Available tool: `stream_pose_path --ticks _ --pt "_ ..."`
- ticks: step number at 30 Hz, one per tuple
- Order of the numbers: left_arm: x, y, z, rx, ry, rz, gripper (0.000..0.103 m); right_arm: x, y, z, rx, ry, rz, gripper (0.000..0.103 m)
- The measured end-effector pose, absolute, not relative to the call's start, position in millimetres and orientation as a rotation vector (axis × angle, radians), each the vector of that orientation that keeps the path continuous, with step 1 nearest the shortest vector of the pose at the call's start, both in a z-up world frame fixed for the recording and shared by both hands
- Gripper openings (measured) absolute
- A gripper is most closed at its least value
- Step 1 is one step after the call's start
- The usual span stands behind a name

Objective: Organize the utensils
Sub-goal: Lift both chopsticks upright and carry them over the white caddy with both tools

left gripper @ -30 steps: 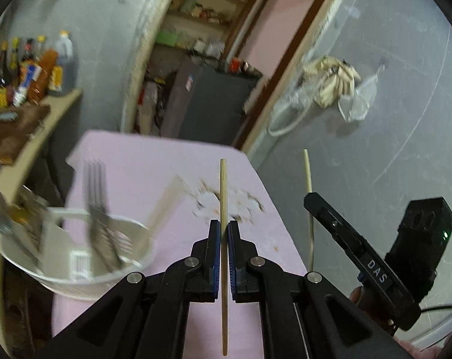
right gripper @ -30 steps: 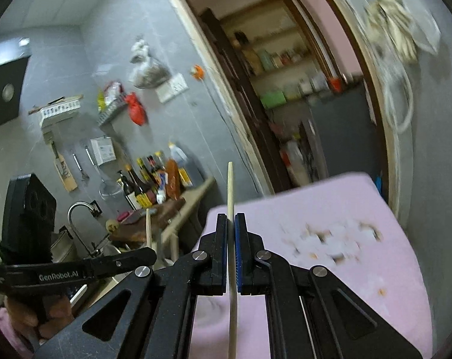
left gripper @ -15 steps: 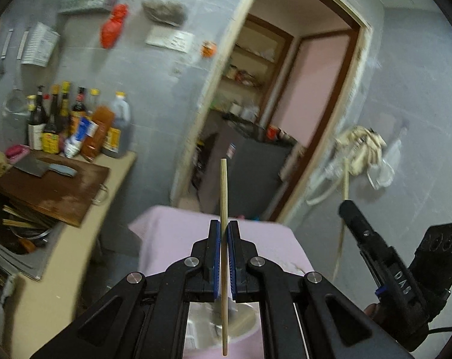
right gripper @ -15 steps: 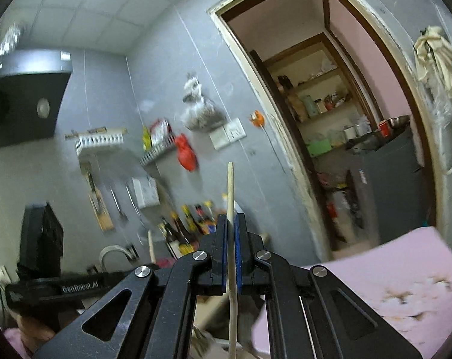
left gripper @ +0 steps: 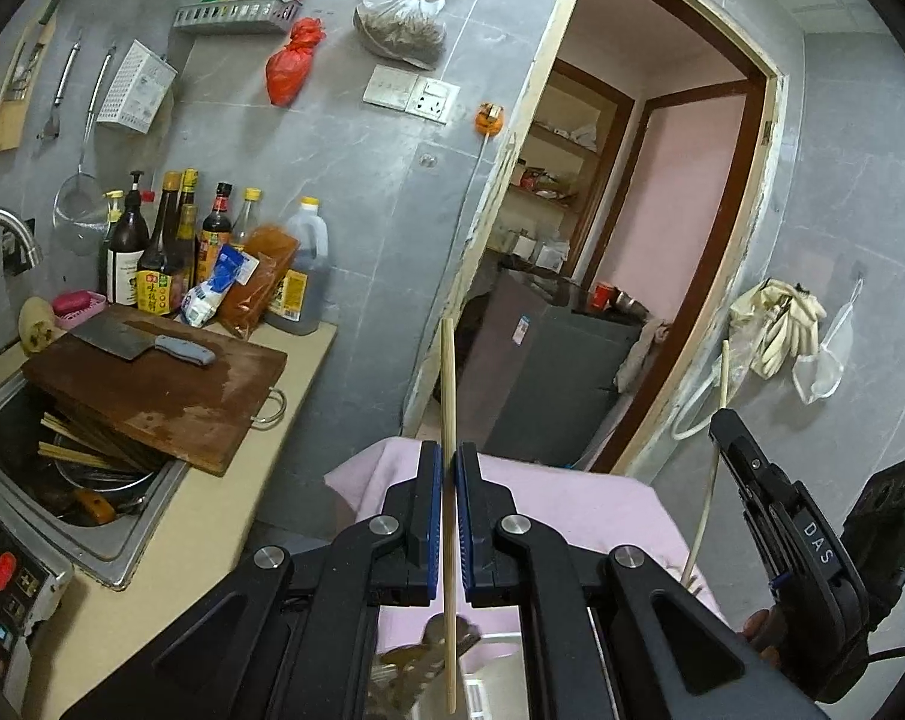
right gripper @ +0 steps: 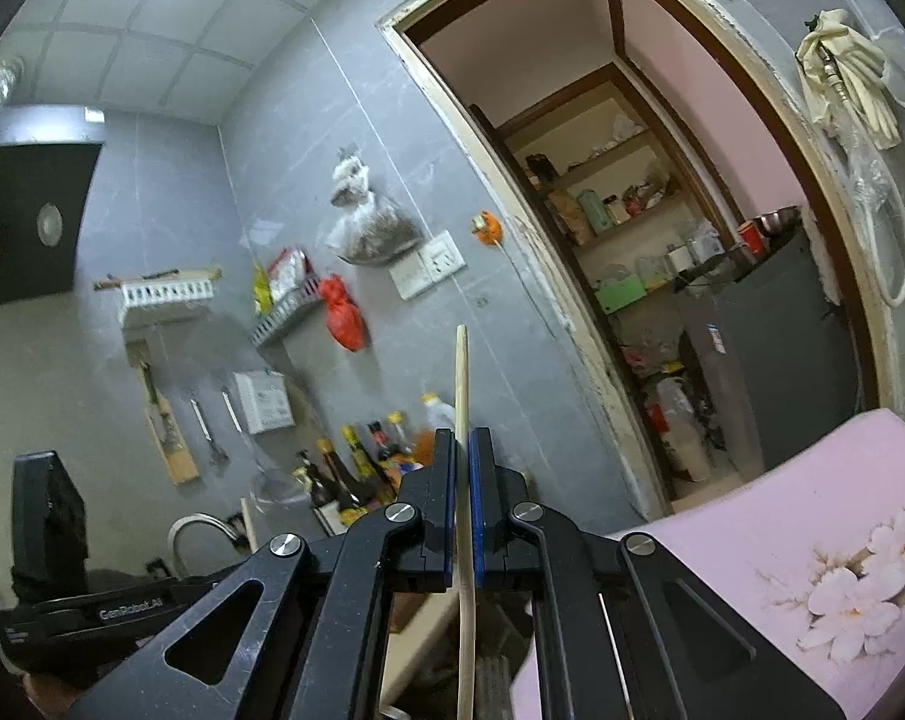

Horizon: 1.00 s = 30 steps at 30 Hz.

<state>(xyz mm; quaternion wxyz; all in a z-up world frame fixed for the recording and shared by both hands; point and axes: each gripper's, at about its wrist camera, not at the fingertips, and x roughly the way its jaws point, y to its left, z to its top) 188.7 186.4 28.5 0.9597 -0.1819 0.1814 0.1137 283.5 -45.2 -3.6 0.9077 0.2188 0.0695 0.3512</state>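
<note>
Your left gripper [left gripper: 447, 516] is clenched on a chopstick [left gripper: 448, 480], which stands upright between the blue pads with its top against the doorway and its lower end over the cutlery at the bottom of the left view. Your right gripper [right gripper: 463, 504] is clamped on a second chopstick [right gripper: 464, 420] the same way, pinched below its middle so most of the stick sticks up in front of the grey wall. Each gripper shows in the other's view, well apart, each with its stick.

A second ago both cameras looked down on the pink table [left gripper: 572, 510] and the white basket with forks; now that basket has dropped out of sight, only a corner of the table shows, and the worktop with the board [left gripper: 158, 384], the cleaver [left gripper: 140, 342], the bottles [left gripper: 170, 246] and the sink [left gripper: 62, 480] fills the left side. So you have lifted both sticks clear of the table and swung toward the kitchen side.

That reads as the carry step: the pair is picked, nothing is placed yet. I cannot tell from here where you mean to set them; no holder is in view. There are loose chopsticks [left gripper: 68, 450] in the sink under the board, so keep your two apart from those. The grips are thin and near the tips of the pads, so a quick turn could let a stick pivot
</note>
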Motion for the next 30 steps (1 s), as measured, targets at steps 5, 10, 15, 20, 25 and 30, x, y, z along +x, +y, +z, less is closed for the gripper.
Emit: stream_pose_path --ticks 5,10,15,20,25,30 --pt "189 187 8 -0.364 0.365 0.237 0.005 291 -45 -26 0.463 0.179 0.691 0.004" --pt "191 185 0 -0.350 0.360 0.241 0.005 294 -48 -42 0.481 0.199 0.658 0.004" --pt "195 179 -7 -0.316 0.372 0.238 0.005 294 -50 -47 0.477 0.198 0.642 0.004" --pt "196 173 -11 -0.296 0.388 0.234 0.005 292 -49 -49 0.467 0.206 0.637 0.004" --pt "198 171 -14 -0.290 0.408 0.238 0.005 286 -50 -47 0.419 0.202 0.636 0.004" --pt "202 169 -15 -0.275 0.440 0.254 0.005 284 -53 -46 0.391 0.218 0.635 0.004"
